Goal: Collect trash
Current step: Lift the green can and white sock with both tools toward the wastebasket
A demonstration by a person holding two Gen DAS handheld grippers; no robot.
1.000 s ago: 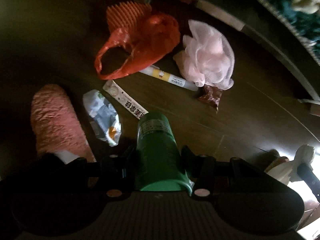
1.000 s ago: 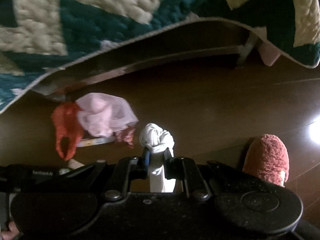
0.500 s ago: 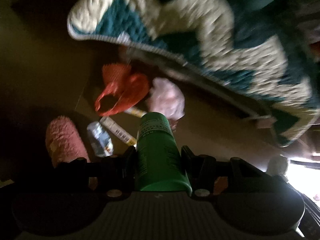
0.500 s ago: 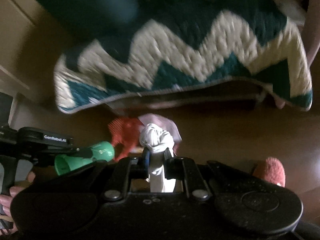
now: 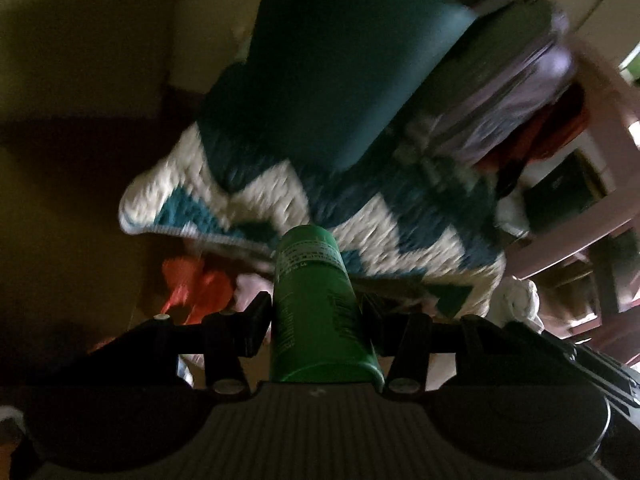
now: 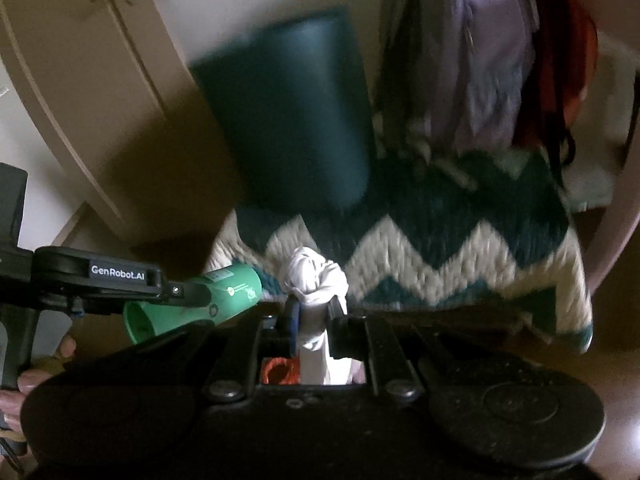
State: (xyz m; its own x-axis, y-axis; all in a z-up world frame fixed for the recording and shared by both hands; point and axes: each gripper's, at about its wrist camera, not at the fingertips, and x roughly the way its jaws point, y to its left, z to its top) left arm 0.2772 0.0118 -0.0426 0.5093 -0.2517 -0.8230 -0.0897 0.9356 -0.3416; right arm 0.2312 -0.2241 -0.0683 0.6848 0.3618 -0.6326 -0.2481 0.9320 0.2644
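Observation:
My left gripper (image 5: 316,310) is shut on a green can (image 5: 320,304), which stands out between its black fingers high above the floor. The same green can (image 6: 200,304) shows at the left of the right wrist view, clamped in the left gripper (image 6: 188,296) that a hand holds. My right gripper (image 6: 314,312) is shut on a crumpled white tissue (image 6: 314,280), whose bunched top pokes above the fingers. The white tissue (image 5: 518,300) also appears at the right of the left wrist view. Far below, a red plastic bag (image 5: 192,288) lies on the dark floor.
A bed with a teal-and-white zigzag blanket (image 6: 440,240) and a teal pillow (image 6: 292,120) fills the view ahead. Clothes (image 6: 488,60) in purple and red hang at the upper right. A beige cupboard door (image 6: 80,60) stands at the left.
Both grippers have risen well above the floor with their loads and tilted up. The floor litter has dropped out of sight; the bed, pillow and cupboard have come into view.

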